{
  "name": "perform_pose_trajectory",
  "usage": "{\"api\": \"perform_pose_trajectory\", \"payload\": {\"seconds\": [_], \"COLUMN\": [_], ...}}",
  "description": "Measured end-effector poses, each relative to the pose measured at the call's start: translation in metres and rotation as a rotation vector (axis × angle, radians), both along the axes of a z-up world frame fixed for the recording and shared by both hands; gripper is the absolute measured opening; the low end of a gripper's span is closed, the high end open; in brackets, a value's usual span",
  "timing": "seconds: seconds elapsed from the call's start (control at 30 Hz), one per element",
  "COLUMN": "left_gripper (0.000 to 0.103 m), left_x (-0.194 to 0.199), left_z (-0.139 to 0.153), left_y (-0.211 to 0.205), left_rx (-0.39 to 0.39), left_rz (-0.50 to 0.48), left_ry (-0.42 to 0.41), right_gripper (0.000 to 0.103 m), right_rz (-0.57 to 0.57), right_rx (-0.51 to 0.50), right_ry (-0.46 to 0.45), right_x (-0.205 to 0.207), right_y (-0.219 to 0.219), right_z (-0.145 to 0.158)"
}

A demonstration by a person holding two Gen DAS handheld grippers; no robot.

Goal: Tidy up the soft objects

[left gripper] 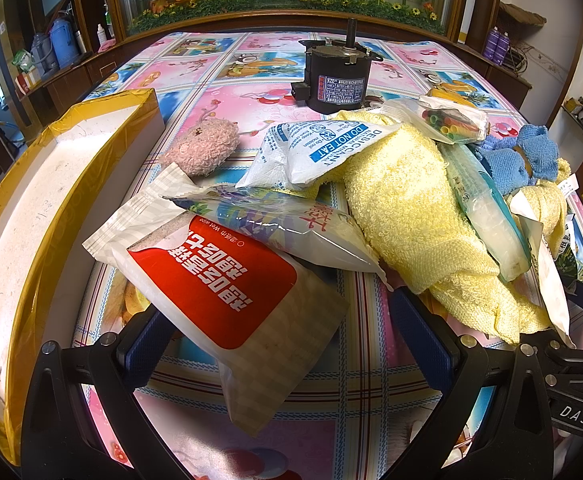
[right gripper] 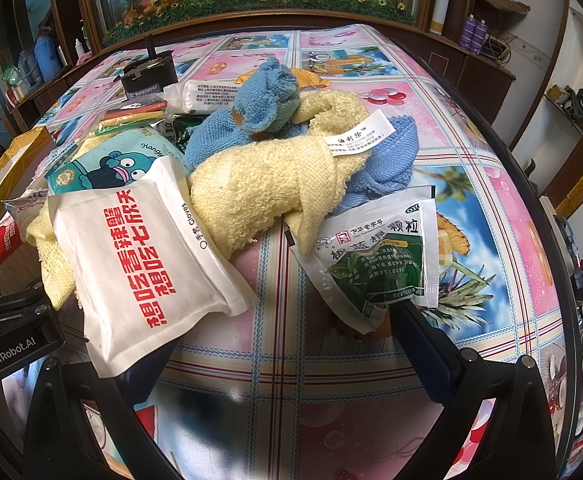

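A heap of soft things lies on the cartoon tablecloth. My left gripper [left gripper: 279, 320] is open, and a red wet-wipe packet [left gripper: 219, 288] lies between its blue pads [left gripper: 419, 332]. Behind it are a yellow towel [left gripper: 411, 216], a desiccant bag [left gripper: 323, 148], a pink plush [left gripper: 203, 148] and a blue cloth [left gripper: 527, 160]. My right gripper [right gripper: 283, 332] is open too. A white glove packet [right gripper: 143, 256] covers its left finger, and a green sachet [right gripper: 379, 256] lies by its right finger. The yellow towel [right gripper: 259, 188] and blue cloth [right gripper: 267, 92] are piled just beyond.
A white foam box [left gripper: 31, 216] edged with yellow tape stands along the left. A black motor [left gripper: 337, 80] sits at the back of the table, and a bag of coloured straws [left gripper: 451, 122] lies beside it. A cartoon tissue pack [right gripper: 119, 164] lies in the heap. The table edge [right gripper: 539, 216] curves on the right.
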State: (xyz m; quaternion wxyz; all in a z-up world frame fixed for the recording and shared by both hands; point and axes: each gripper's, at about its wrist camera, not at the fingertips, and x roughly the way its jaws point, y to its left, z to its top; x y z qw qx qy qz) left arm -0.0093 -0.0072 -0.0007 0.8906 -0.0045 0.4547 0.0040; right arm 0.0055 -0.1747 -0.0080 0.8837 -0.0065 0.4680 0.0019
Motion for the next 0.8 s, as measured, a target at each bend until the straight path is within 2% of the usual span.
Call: {"api": "perform_pose_trajectory", "payload": {"seconds": [0.4, 0.57, 0.73, 0.8], "left_gripper": [0.103, 0.103, 0.103, 0.103], "left_x": [-0.0008, -0.0061, -0.009, -0.0082], "left_z": [0.0004, 0.0014, 0.0034, 0.0022], "left_y": [-0.0023, -0.0035, 0.0031, -0.002], "left_rx": [-0.001, -0.009, -0.07, -0.033], "left_rz": [0.032, 0.003, -0.015, -0.02], "left_ry": [0.001, 0.048, 0.032, 0.04], "right_gripper": [0.103, 0.103, 0.103, 0.103], "right_rz": [-0.01, -0.008, 0.005, -0.004], "right_rx": [0.001, 0.001, 0.001, 0.001], "right_ry": [0.001, 0.002, 0.002, 0.003], "right_x": [0.0013, 0.0015, 0.0049, 0.005], "right_y": [-0.0022, -0.002, -0.0004, -0.0011], "right_z": [-0.0002, 0.0, 0.0002, 0.0001]}}
